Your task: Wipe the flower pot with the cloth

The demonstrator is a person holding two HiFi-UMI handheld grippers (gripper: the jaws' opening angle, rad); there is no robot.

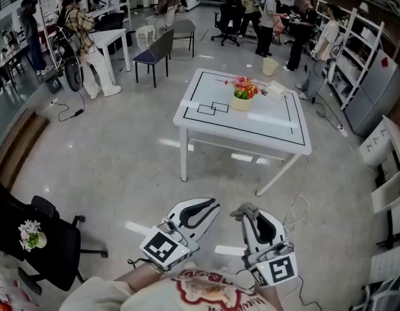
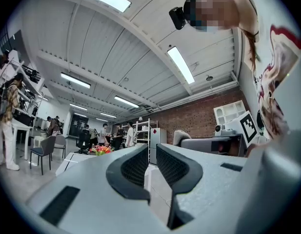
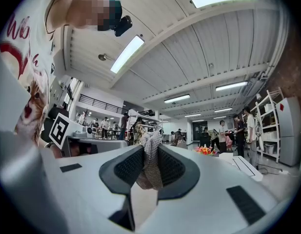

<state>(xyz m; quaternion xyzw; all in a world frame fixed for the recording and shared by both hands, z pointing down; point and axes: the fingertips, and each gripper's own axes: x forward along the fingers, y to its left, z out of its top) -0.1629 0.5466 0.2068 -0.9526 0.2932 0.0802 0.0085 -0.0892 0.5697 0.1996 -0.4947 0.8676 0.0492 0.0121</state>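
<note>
The flower pot (image 1: 241, 102), cream with red and yellow flowers, stands on the white table (image 1: 206, 125) well ahead of me; it shows small and far in the left gripper view (image 2: 100, 150) and the right gripper view (image 3: 205, 150). My right gripper (image 1: 242, 210) is shut on a grey cloth (image 3: 149, 165), which sticks up between its pads (image 3: 125, 166) and pokes out at the tip (image 1: 247, 210). The left gripper (image 1: 210, 205) is shut with nothing in it, its jaws close together (image 2: 149, 164). Both grippers are held low near my body, far short of the table.
A white box (image 1: 276, 91) lies on the table behind the pot. A black office chair (image 1: 37, 238) with a small flower bunch stands at my left. Chairs, desks, shelving (image 1: 362, 50) and several people fill the room beyond. Grey floor lies between me and the table.
</note>
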